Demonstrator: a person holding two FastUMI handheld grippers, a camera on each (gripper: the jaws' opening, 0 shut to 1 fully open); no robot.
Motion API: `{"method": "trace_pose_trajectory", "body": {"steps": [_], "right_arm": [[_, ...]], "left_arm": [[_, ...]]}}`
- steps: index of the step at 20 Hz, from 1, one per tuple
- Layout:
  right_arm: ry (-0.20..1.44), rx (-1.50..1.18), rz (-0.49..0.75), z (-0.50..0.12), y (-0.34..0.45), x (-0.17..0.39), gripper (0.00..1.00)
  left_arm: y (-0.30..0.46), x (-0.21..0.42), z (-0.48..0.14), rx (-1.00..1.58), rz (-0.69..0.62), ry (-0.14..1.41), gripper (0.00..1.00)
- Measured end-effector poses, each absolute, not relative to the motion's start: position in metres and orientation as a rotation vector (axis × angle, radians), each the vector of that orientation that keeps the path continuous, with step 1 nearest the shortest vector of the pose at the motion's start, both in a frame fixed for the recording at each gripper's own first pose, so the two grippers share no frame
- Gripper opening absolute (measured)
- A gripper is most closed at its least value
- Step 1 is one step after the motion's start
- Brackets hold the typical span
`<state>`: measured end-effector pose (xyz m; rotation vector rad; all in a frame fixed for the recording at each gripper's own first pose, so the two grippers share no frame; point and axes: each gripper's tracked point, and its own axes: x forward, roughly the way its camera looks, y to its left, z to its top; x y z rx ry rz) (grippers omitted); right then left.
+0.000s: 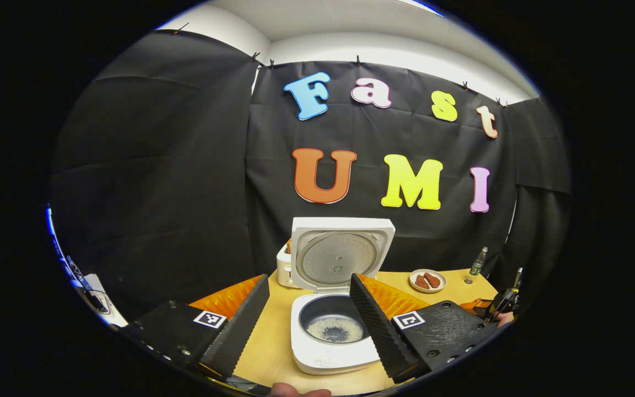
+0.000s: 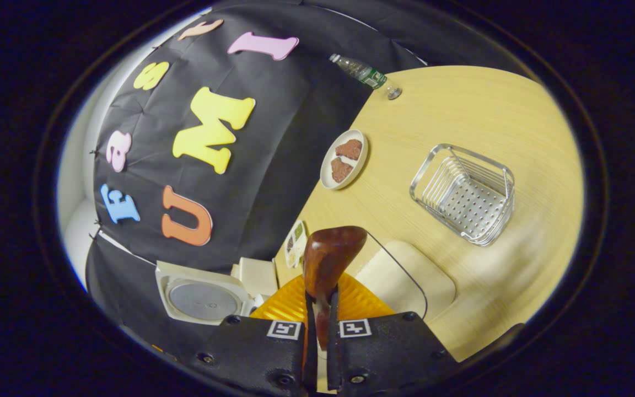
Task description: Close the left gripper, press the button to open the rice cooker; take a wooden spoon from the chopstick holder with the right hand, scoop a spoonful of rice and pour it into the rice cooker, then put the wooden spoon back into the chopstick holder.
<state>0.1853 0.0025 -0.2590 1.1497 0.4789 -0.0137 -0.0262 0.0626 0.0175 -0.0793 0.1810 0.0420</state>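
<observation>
We see the left gripper spread wide before the open white rice cooker — the right gripper pinches a dark wooden spoon, metal wire chopstick holder at two o'clock.

Your cooker stands open, lid upright, rice in its pot; your spoon sits clamped, bowl forward; holder lies tipped.

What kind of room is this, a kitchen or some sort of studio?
Probably a staged recording booth set up like a kitchen: a black cloth wall hangs behind a wooden table holding an open rice cooker, a plate of food and a wire chopstick holder.
</observation>
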Motion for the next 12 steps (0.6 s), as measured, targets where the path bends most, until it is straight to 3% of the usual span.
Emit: {"method": "trace_pose_trajectory", "body": {"steps": [6, 12], "right_arm": [[0.393, 1.190, 0.076, -0.187, 0.013, 0.189, 0.12], [0.389, 1.143, 0.206, -0.131, 0.085, 0.210, 0.12]], "left_arm": [[0.062, -0.040, 0.019, -0.072, 0.040, 0.154, 0.94], [0.083, -0.063, 0.010, -0.077, 0.057, 0.147, 0.94]]}}
